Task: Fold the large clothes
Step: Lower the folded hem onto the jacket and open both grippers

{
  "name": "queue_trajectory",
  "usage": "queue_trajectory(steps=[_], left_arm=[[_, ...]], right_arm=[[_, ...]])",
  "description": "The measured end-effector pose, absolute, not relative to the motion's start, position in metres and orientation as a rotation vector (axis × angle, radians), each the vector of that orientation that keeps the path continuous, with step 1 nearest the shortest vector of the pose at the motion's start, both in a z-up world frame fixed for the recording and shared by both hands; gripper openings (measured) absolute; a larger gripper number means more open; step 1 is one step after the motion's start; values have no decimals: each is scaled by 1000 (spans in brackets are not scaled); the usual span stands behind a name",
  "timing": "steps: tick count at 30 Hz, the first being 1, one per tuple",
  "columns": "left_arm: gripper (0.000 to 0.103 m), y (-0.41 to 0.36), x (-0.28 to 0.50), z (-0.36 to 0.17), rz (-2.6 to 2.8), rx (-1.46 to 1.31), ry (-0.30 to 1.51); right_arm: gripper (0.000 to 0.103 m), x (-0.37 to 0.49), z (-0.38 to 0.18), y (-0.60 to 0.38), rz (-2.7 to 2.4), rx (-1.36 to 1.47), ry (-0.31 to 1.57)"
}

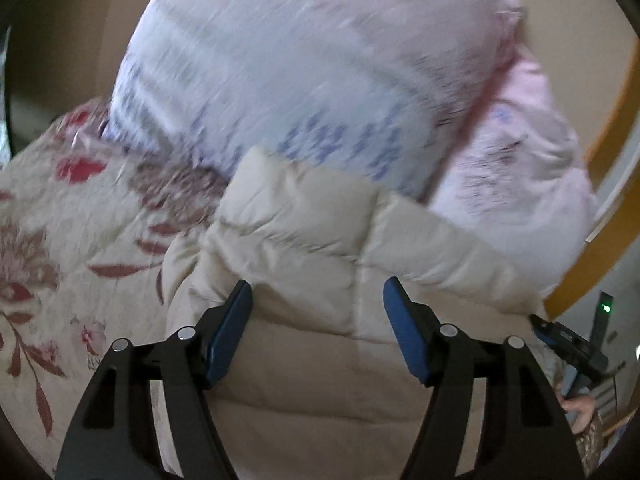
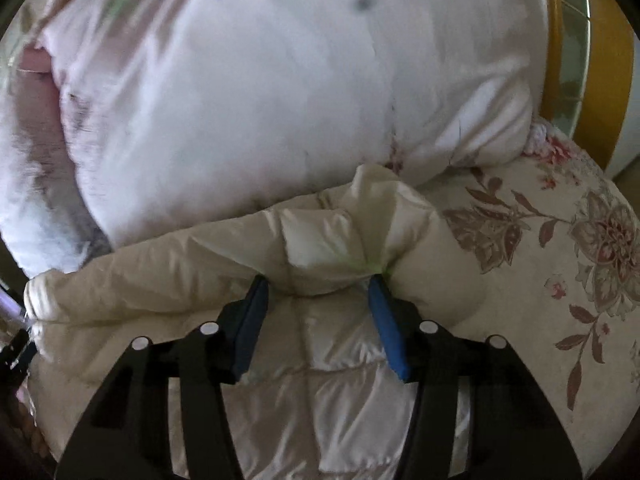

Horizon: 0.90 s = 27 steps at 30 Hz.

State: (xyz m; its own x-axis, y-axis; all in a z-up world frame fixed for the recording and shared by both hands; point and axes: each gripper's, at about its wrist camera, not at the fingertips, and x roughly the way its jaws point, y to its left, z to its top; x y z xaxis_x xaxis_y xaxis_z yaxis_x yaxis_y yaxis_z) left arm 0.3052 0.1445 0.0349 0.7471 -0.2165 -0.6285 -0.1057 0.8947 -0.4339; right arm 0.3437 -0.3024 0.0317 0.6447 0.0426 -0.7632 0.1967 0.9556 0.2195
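Nearest the left wrist camera, the left gripper (image 1: 318, 292) hovers over the cream puffer jacket (image 1: 320, 240), its blue fingers (image 1: 230, 328) apart and nothing pressed between them; a wide open stance suits taking a thick quilted fold. The jacket lies on the bed, on the floral bedspread (image 1: 60, 220) that runs out toward 9 o'clock, while a pale pink duvet (image 1: 280, 72) is heaped at 12 o'clock, leaving the near side of the bed as folding room. In the right wrist view, the right gripper (image 2: 318, 284) straddles a raised puff of the jacket (image 2: 320, 240). Its fingers (image 2: 384, 320) flank that bunch, and whether they already pinch it I cannot tell.
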Motion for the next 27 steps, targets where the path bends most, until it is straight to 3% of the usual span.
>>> queue_trajectory(steps=[12,22,27], left_arm=[[69,147,322,7,87,-411,779],[83,144,322,12,61,-393,787],[84,155,318,3,74,-452,805]], right_arm=[[54,368,0,-296,-148,275,937],[54,310,24,-326,-112,423,808],[52,296,15,-343,-129,446,846]])
